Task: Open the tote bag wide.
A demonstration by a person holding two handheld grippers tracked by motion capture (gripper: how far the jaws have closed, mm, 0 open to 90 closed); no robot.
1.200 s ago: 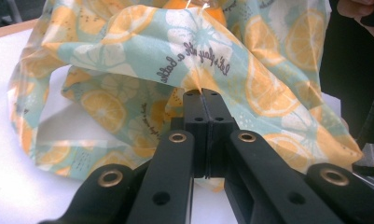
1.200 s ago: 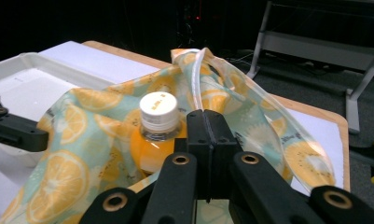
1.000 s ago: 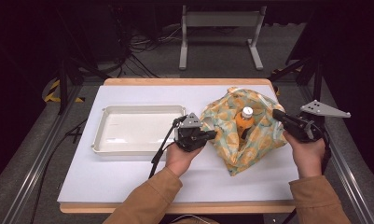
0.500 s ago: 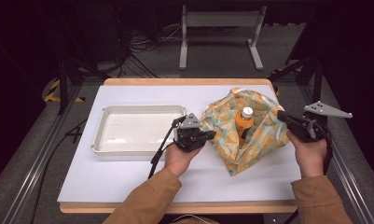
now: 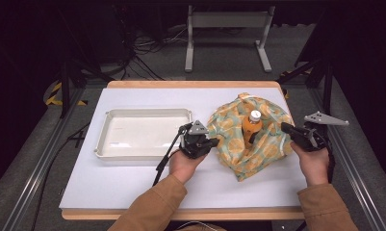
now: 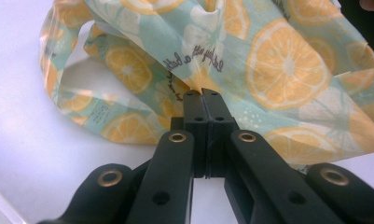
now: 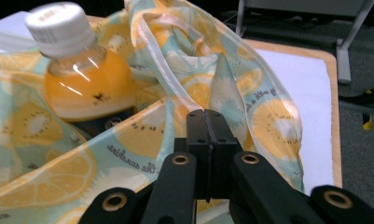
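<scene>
In the high view the bag (image 5: pixel 250 137), a soft cloth one printed with orange slices on pale green, lies right of centre on the white table (image 5: pixel 133 187), with the tray (image 5: pixel 142 132) to its left, near but apart. A bottle (image 5: pixel 251 126) of orange drink with a white cap stands up out of the bag's open mouth. The left gripper (image 5: pixel 211 143) sits at the bag's left edge, and the right gripper (image 5: pixel 286 128) at its right edge, each held in a hand coming from the bottom of the frame. In the left gripper view, the jaws are pressed together at frame centre with a fold of bag cloth (image 6: pixel 278 70) pinched at their tips. In the right gripper view, the jaws are likewise closed on the bag's rim (image 7: pixel 142 135), with the bottle (image 7: pixel 82 79) in the upper left, just behind the pinched cloth.
</scene>
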